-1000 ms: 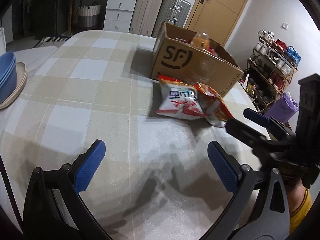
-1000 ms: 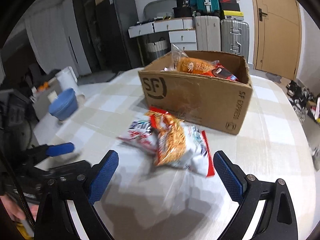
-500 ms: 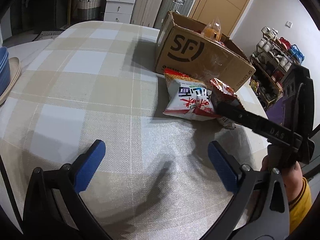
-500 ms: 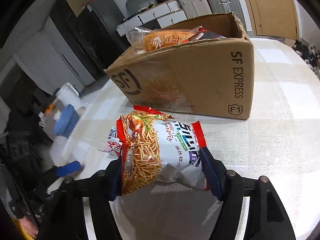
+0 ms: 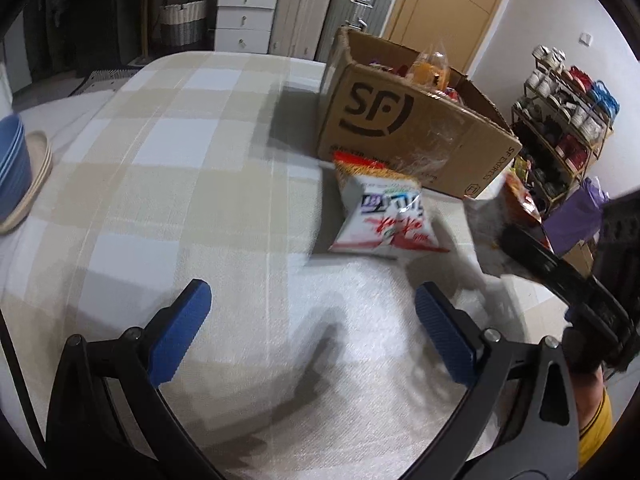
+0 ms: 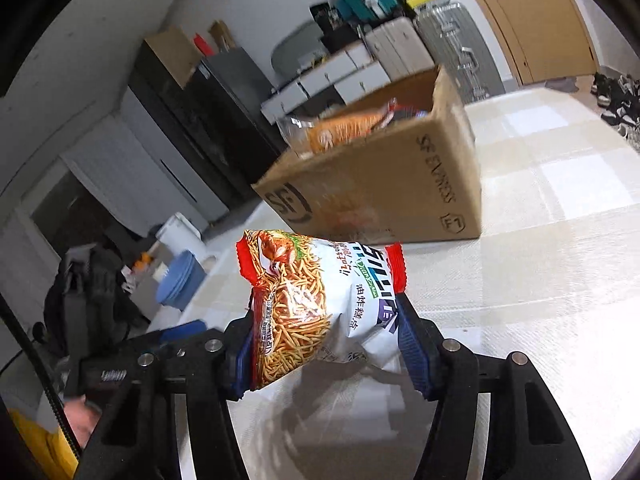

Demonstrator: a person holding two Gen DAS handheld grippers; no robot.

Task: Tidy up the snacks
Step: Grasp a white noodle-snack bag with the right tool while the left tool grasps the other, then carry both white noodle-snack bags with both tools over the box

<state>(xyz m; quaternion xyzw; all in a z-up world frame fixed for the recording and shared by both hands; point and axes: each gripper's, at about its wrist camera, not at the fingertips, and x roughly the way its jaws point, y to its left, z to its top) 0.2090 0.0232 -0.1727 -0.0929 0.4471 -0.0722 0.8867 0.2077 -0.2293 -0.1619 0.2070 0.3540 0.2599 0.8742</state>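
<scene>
Cardboard box (image 6: 384,184) sits on the checked table (image 6: 560,240), open top, snacks already inside. Second snack bag (image 5: 384,216) lies just before it. Right gripper (image 6: 326,344) has just been closing, pads now pinching the noodle snack bag (image 6: 316,304), lifted. Left gripper (image 5: 308,336) wide open, empty. Advice: clear the box rim before release; crinkly film may slip.

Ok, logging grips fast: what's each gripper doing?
Left gripper: open, empty.
Right gripper: jaws just closing, shut on the red-and-white crinkly noodle-snack bag.
</scene>
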